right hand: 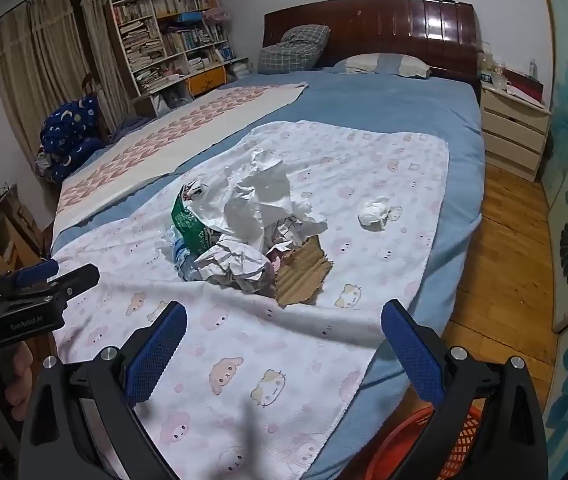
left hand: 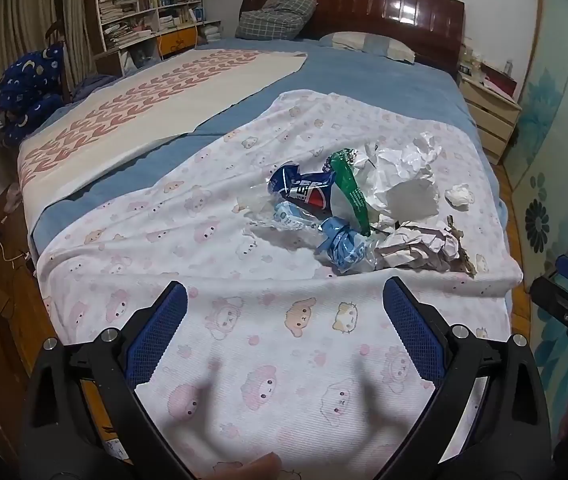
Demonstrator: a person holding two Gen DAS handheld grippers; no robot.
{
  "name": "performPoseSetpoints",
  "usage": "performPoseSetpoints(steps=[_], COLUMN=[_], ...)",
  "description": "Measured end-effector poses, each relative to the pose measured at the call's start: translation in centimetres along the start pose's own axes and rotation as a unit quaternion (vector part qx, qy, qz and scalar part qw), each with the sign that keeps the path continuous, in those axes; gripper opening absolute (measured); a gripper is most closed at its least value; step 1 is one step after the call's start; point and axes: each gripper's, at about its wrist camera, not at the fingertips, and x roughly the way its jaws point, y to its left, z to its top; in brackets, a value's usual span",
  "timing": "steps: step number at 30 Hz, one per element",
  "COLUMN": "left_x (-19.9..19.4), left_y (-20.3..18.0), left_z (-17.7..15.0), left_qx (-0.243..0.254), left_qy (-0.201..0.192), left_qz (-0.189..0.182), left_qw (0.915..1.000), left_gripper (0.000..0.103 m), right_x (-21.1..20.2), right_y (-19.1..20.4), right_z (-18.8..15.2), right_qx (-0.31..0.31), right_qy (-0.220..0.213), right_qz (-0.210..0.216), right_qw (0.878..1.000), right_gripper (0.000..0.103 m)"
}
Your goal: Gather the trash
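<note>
Both sets of fingers wide, empty — left gripper, right gripper above the blanket. Risk: trash pile is loose, tangled — a grab may scatter scraps or snag blanket; lone tissue wad easily missed.

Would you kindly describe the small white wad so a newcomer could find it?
On the bed, find the cartoon-print sheet and its trash heap. The small white wad lies alone on the heap's nightstand side, touching nothing else.
</note>
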Motion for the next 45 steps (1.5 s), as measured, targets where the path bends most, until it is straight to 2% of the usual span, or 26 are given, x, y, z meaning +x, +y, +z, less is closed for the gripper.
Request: performPoseSetpoints(steps=[25, 36, 45], left_x=[0.1, -0.1, 0.0], left_y=[-0.2, -0.2, -0.1], left_z=[0.1, 0.0, 0.0], left_qx=[0.003, 0.003, 0.002], left_qy=[0.001, 0.000, 0.002], left_qz=[-0.002, -0.003, -0.005], left_qw=[1.0000, 1.0000, 1.0000], left_gripper=[0.098, 0.098, 0.098], right_x=[0.2, 0.7, 1.9], right_y=[-0.4, -0.2, 0.1], right_z=[-0.2, -0.3, 0.2], right_qx=[0.015, 0.018, 0.014], right_qy=[0.008, 0.014, 0.029], right_qz=[0.002, 0.030, 0.027], right_qw=[1.000, 0.999, 0.999], right_gripper=[0.096, 0.096, 0.096])
